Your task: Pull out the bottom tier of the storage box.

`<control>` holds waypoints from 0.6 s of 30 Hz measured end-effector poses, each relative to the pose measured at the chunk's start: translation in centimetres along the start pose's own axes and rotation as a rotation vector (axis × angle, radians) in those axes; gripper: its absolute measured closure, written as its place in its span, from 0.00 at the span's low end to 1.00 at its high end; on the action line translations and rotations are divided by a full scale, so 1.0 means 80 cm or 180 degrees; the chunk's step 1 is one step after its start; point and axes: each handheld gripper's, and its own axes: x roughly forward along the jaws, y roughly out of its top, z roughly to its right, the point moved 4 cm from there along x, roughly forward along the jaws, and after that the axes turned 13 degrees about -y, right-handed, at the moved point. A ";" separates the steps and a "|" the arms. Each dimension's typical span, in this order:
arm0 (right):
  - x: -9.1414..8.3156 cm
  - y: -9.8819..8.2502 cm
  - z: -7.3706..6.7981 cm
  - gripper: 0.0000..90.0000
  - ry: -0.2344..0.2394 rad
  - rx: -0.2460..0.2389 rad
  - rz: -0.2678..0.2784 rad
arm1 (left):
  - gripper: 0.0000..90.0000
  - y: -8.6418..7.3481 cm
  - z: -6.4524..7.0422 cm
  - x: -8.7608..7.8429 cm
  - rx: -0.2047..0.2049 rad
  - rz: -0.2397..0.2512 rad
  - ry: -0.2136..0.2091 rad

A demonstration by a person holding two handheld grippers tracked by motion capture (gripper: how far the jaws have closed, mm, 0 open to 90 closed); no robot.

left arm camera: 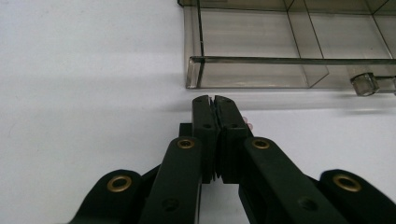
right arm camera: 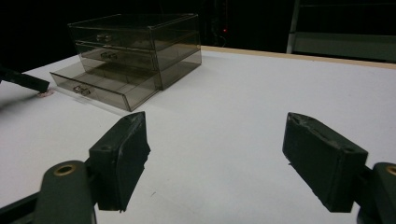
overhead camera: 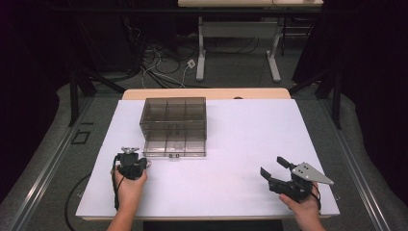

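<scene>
A smoked clear-plastic drawer cabinet [overhead camera: 174,126] stands at the far-left part of the white counter [overhead camera: 240,159], its bottom drawer [left arm camera: 261,70] pulled out toward the person and, as far as can be seen, empty. The left tongs [left arm camera: 215,100] are closed, tips resting low on the counter just before the drawer's front left corner; a small pinkish thing [left arm camera: 250,125] peeks out beside the pads, too hidden to name or to say if it is pinched. The right tongs [right arm camera: 215,158] stand wide open with nothing between them, well apart from the cabinet. The drawer looks light, stiff and slick, likely to skate or scratch; its small clear knob [left arm camera: 364,84] is the sensible grip, or a flat push on the front wall.
</scene>
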 end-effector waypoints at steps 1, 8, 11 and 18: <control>0.000 0.000 0.000 0.24 0.0004 0.0007 0.0010 | 0.98 0.000 0.000 0.000 -0.0001 0.0025 -0.0008; 0.000 0.000 0.000 0.24 -0.0001 0.0005 0.0006 | 0.98 0.002 0.003 -0.006 -0.0003 0.0069 -0.0046; 0.000 0.000 0.000 0.24 -0.0002 0.0004 0.0005 | 0.98 0.002 0.004 -0.009 0.0005 0.0100 -0.0057; 0.000 0.001 0.001 0.24 -0.0004 -0.0013 0.0017 | 0.98 0.004 0.008 -0.014 -0.0006 0.0164 -0.0095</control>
